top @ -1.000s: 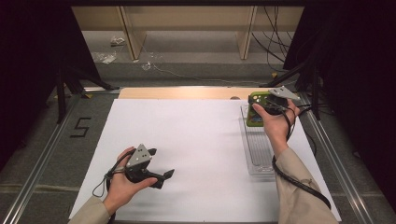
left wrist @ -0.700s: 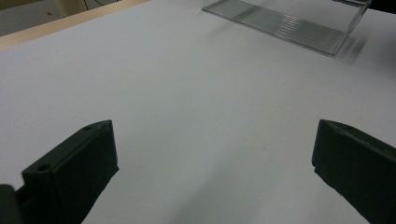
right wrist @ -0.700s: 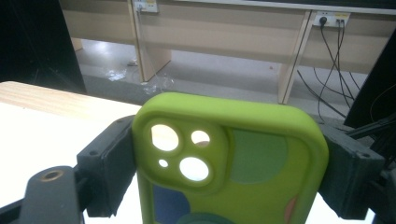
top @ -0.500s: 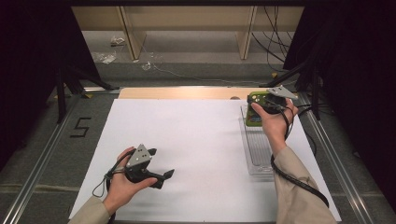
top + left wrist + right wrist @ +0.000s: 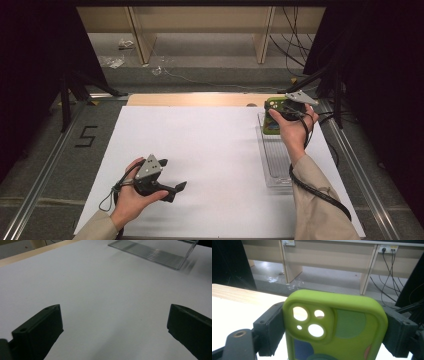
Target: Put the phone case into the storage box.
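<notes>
In the high view the right gripper point(image 5: 276, 111) holds a lime-green phone case point(image 5: 272, 117) over the far end of a clear plastic tray point(image 5: 275, 165) that lies along the right side of the white sheet point(image 5: 210, 150) covering the counter; the case is lifted rather than lying flat, so the pick-up looks done, while it is not clear from here whether the case is going into the tray or coming out of it. The left gripper point(image 5: 176, 189) rests low near the front left of the sheet, well apart from the tray, its jaws spread wide with nothing between them, so it seems to have no part in the work yet. In the left gripper view the two matt black jaws stand far apart over the smooth, bare white sheet point(image 5: 105, 295), and the tray point(image 5: 150, 253) shows farther off as a thin, transparent, ribbed slab with a low upright wall at its end. In the right gripper view the jaws stand wide but clamp the phone case point(image 5: 342, 327) by its two long edges; the case is soft-looking, rubbery and matt, with rounded corners, a raised camera panel pierced by round holes, and muted green, blue and pinkish patches printed on its back.
</notes>
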Motion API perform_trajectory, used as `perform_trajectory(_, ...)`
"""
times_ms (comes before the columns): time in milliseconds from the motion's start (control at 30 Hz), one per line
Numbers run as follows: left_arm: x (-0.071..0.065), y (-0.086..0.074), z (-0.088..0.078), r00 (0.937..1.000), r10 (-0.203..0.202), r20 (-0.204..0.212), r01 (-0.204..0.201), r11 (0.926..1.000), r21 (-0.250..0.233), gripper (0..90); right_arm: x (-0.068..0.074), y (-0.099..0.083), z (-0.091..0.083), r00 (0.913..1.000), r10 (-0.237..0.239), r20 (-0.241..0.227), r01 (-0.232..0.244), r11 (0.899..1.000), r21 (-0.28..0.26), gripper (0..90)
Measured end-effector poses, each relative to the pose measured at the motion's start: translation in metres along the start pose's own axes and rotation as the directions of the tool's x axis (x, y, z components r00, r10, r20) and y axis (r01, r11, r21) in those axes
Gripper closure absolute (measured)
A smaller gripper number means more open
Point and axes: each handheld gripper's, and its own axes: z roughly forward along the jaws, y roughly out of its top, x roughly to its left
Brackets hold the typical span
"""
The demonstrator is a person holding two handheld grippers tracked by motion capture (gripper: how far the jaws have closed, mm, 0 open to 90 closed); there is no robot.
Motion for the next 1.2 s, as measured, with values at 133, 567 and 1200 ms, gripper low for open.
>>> perform_trajectory(133,0.000,0.000,0.000,1.0000,0.000,0.000,0.000,1.0000,-0.001,0.0,0.000,0.000,0.001,1.0000,0.002,0.001,-0.002,1.000,0.002,17.9)
perform_trajectory(567,0.000,0.000,0.000,1.0000,0.000,0.001,0.000,1.0000,-0.001,0.0,-0.002,0.002,0.006,0.9999,0.005,0.010,-0.005,1.000,0.003,17.9)
perform_trajectory(1200,0.000,0.000,0.000,1.0000,-0.003,0.001,0.003,1.0000,-0.002,0.0,-0.003,-0.001,0.016,0.9997,0.014,0.020,-0.015,1.000,0.018,17.9)
